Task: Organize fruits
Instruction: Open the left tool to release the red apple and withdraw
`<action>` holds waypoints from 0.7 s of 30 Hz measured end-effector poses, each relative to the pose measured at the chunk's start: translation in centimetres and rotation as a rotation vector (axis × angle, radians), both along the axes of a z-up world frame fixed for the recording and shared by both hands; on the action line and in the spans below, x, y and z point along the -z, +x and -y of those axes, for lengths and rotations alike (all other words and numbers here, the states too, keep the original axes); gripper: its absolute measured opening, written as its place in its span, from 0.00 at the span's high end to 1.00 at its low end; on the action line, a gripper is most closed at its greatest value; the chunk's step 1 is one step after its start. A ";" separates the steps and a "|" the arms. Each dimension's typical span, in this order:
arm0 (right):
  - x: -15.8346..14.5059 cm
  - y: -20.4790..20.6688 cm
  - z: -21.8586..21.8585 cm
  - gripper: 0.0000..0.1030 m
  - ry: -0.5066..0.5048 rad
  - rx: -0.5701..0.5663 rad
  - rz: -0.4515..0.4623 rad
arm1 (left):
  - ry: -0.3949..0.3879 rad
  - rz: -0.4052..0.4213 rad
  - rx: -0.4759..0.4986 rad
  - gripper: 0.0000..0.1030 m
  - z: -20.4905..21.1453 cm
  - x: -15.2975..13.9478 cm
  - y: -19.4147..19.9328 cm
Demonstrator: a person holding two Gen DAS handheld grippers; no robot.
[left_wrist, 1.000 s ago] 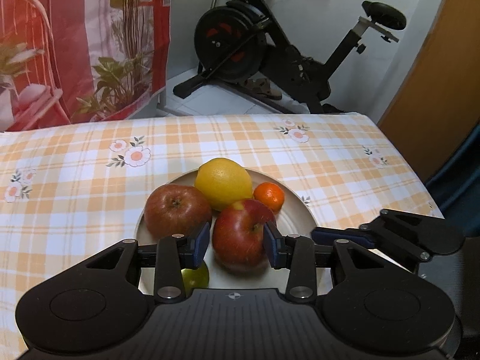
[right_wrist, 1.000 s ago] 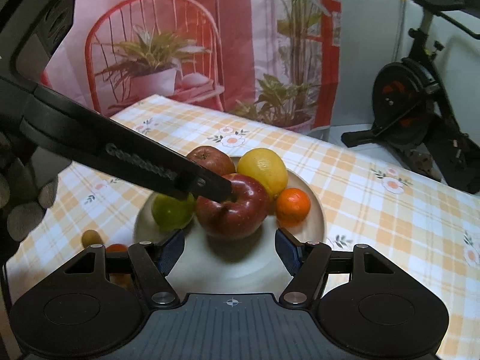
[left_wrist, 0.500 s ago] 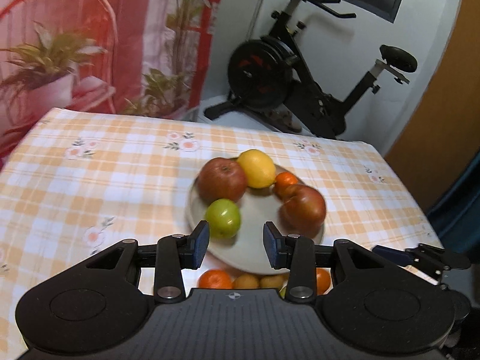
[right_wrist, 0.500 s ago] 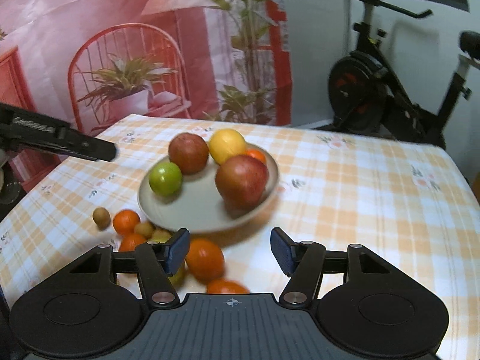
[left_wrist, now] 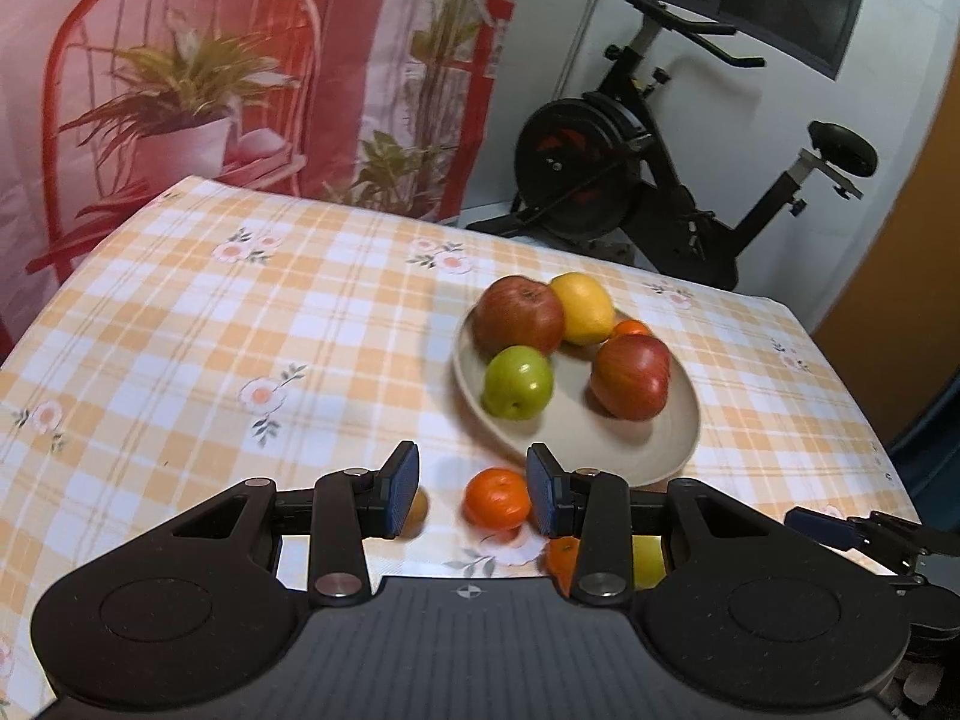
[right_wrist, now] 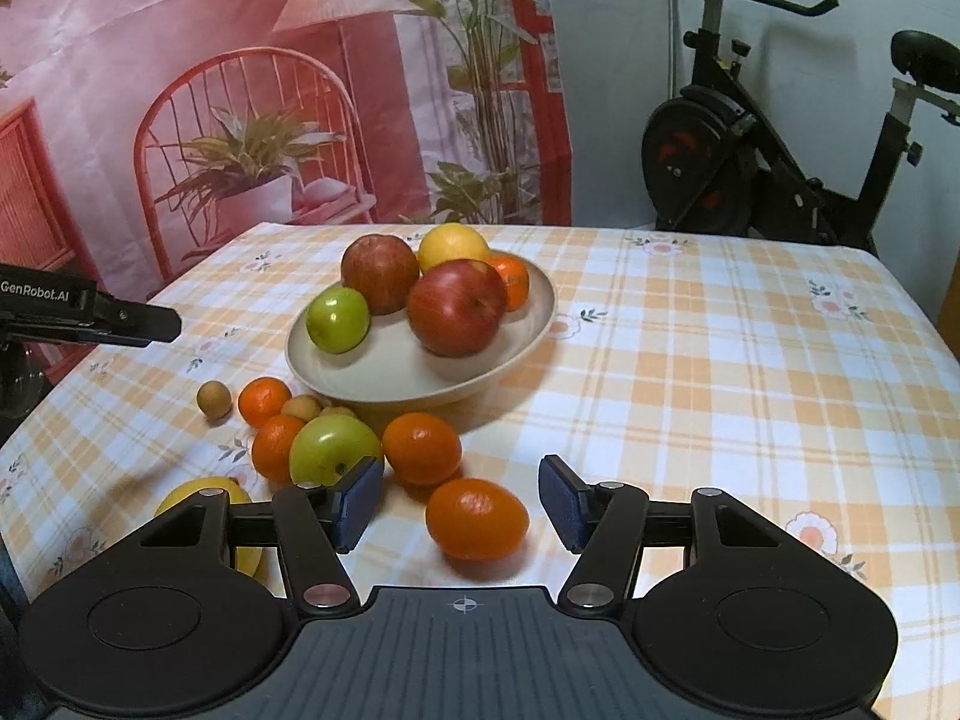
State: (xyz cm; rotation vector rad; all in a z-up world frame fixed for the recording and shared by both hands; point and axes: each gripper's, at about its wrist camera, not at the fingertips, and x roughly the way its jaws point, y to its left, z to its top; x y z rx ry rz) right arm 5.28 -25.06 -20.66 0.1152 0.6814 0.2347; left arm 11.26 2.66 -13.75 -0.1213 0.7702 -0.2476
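Observation:
A beige plate (right_wrist: 390,396) holds two red apples (right_wrist: 455,307), a green apple (right_wrist: 337,319), a lemon (right_wrist: 453,245) and a tangerine (right_wrist: 511,281). In front of it, loose fruit lies on the checked cloth. My right gripper (right_wrist: 461,501) is open. An orange (right_wrist: 477,519) lies on the cloth between its blue pads, with a gap on each side. My left gripper (left_wrist: 472,489) is open just short of the plate (left_wrist: 672,450). A tangerine (left_wrist: 497,498) lies beyond its pads, close to the right one, and is not gripped.
Near the plate's front lie another orange (right_wrist: 422,448), a green apple (right_wrist: 335,450), two tangerines (right_wrist: 264,401), small brown fruits (right_wrist: 213,399) and a yellow fruit (right_wrist: 204,495). An exercise bike (left_wrist: 630,180) stands behind the table. The table edge runs close on the right (left_wrist: 870,420).
Both grippers have drawn back from the plate toward the table's near side. The red apple that was between the left pads stays on the plate. Loose fruit has come into view, and the right jaws narrowed slightly.

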 end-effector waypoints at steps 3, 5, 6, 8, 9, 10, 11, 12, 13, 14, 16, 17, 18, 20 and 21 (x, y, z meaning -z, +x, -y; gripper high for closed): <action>0.3 0.0 -0.1 0.48 -0.005 -0.005 -0.012 | 0.000 -0.009 -0.021 0.60 -0.5 0.3 -0.2; 0.6 0.0 -0.3 0.50 -0.019 -0.008 -0.021 | -0.003 -0.015 -0.029 0.60 -0.7 0.5 -0.3; 0.8 0.1 -0.3 0.50 -0.027 -0.008 -0.026 | -0.003 -0.018 -0.032 0.60 -0.8 0.6 -0.3; 1.0 0.1 -0.4 0.50 -0.034 -0.008 -0.033 | -0.002 -0.023 -0.035 0.60 -0.9 0.7 -0.2; 1.1 0.2 -0.5 0.50 -0.037 -0.005 -0.037 | -0.001 -0.025 -0.037 0.60 -0.9 0.8 -0.2; 1.2 0.2 -0.5 0.50 -0.038 -0.004 -0.041 | -0.001 -0.027 -0.038 0.60 -0.9 0.8 -0.2; 1.3 0.3 -0.5 0.50 -0.040 -0.001 -0.046 | 0.000 -0.030 -0.040 0.60 -0.9 0.9 -0.2; 1.5 0.4 -0.5 0.50 -0.042 0.001 -0.052 | 0.001 -0.033 -0.041 0.60 -0.9 1.0 -0.2; 1.6 0.5 -0.4 0.50 -0.041 0.003 -0.057 | 0.002 -0.036 -0.042 0.60 -0.9 1.1 -0.1; 1.7 0.6 -0.4 0.50 -0.038 0.005 -0.061 | 0.003 -0.039 -0.042 0.60 -1.0 1.1 -0.1; 1.9 0.8 -0.3 0.51 -0.029 0.006 -0.067 | 0.005 -0.043 -0.044 0.60 -1.0 1.2 -0.2; 2.0 0.8 -0.3 0.51 -0.027 0.007 -0.069 | 0.006 -0.045 -0.045 0.60 -1.0 1.3 -0.1; 2.1 0.9 -0.4 0.51 -0.025 0.007 -0.072 | 0.007 -0.047 -0.046 0.60 -1.1 1.3 -0.1; 2.2 1.1 -0.3 0.53 -0.020 0.008 -0.075 | 0.009 -0.052 -0.050 0.60 -1.1 1.4 -0.1; 2.2 1.1 -0.3 0.55 -0.016 0.007 -0.078 | 0.011 -0.055 -0.053 0.60 -1.2 1.4 -0.1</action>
